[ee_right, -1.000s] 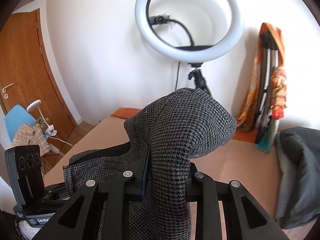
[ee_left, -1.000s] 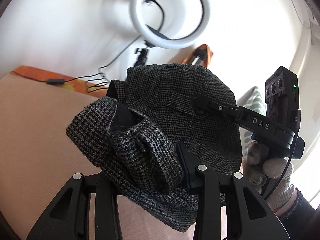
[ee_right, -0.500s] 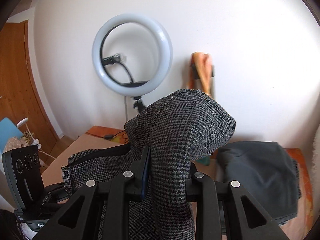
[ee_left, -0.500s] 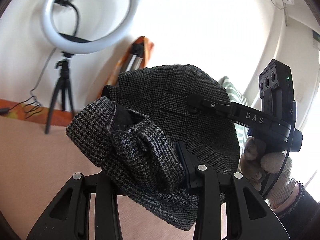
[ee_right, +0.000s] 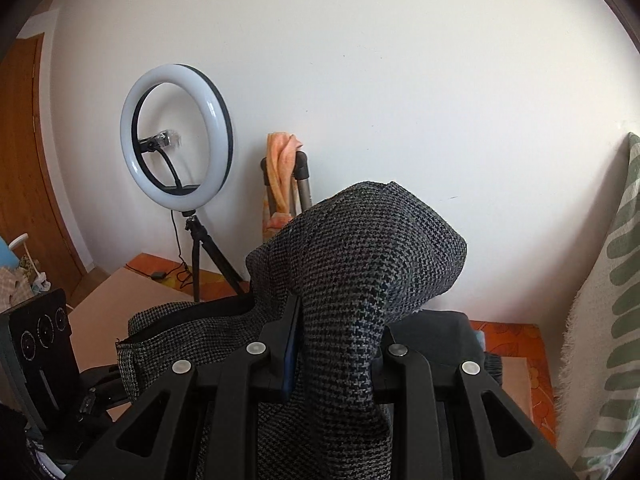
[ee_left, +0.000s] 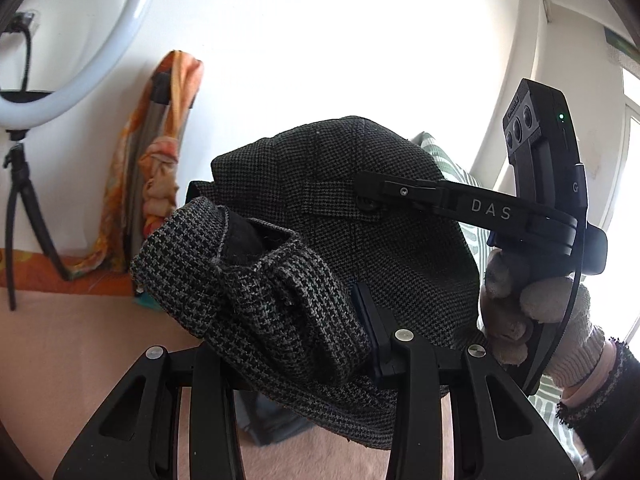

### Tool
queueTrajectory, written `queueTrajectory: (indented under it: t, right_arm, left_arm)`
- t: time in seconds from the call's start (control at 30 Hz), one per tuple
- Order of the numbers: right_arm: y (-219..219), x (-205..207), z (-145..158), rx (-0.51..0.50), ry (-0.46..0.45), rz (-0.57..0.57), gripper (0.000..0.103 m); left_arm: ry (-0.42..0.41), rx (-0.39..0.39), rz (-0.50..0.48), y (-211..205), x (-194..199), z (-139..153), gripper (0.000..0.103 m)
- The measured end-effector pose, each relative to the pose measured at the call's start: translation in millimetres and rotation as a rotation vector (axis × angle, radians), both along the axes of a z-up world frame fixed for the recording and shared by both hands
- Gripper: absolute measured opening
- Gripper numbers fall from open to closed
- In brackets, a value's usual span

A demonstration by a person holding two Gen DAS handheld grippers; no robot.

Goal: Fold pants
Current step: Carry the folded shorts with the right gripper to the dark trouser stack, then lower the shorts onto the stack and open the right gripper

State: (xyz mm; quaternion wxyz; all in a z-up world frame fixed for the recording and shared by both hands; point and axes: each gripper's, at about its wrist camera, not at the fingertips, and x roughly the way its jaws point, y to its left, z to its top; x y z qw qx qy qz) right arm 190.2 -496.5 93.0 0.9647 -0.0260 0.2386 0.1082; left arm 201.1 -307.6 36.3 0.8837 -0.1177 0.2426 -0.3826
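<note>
Gripping houndstooth pants [ee_left: 280, 300] in air above beige surface [ee_left: 72, 360]: left gripper [ee_left: 320, 332] jaws clamped on bunched waistband fold. Left view alone shows gloved hand [ee_left: 532, 312] holding right gripper [ee_left: 372, 196], its finger laid across cloth. Right view alone shows right jaws pinched on draped fold [ee_right: 340, 340], dark folded garment [ee_right: 440, 332] behind, wooden door [ee_right: 20, 184]. Ring light [ee_right: 176, 136] on tripod, orange cloth [ee_right: 280, 160] by wall. Fabric hump blocks centre of both views.

each of the 2 wrist cameras looked forward along its own fingers, very close to the bunched pants [ee_left: 360, 240], both facing the white wall [ee_right: 400, 80] and ring light [ee_right: 176, 136].
</note>
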Motion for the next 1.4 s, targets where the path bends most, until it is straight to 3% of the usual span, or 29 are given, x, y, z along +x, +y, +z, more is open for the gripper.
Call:
queueTrajectory:
  t: [0.37, 0.5, 0.6, 0.77, 0.83, 0.93, 1.07, 1.17, 1.3, 1.4]
  right_arm:
    - [-54, 59, -31, 0.022, 0.04, 0.061, 0.024]
    - [-69, 82, -59, 0.032, 0.094, 0.087, 0.024]
    - [-94, 96, -82, 0.116, 0.161, 0.097, 0.025]
    - [-125, 113, -112, 0.175, 0.24, -0.029, 0.044]
    - [-132, 113, -115, 0.166, 0.239, -0.103, 0.05]
    - [-133, 112, -113, 0.115, 0.235, -0.206, 0.068]
    - [-125, 104, -114, 0.009, 0.249, -0.315, 0.07]
    - [-126, 100, -120, -0.015, 0.282, -0.383, 0.071]
    - [-127, 71, -109, 0.063, 0.224, -0.398, 0.072]
    - [-132, 43, -104, 0.212, 0.19, -0.337, 0.073]
  left_arm:
    - [0.022, 0.042, 0.063, -57, 16, -40, 0.036]
    - [0.101, 0.066, 0.06, -74, 22, -68, 0.036]
    - [0.152, 0.075, 0.067, -81, 20, -84, 0.036]
    - [0.181, 0.088, 0.032, -81, 3, -92, 0.039]
    - [0.185, 0.098, 0.02, -77, -2, -94, 0.039]
    - [0.211, 0.095, 0.022, -69, -9, -96, 0.039]
    - [0.219, 0.122, 0.03, -55, -23, -97, 0.043]
    - [0.256, 0.138, 0.032, -43, -21, -102, 0.041]
    - [0.232, 0.139, 0.048, -23, -23, -95, 0.041]
    - [0.216, 0.134, 0.045, -13, -25, -80, 0.041]
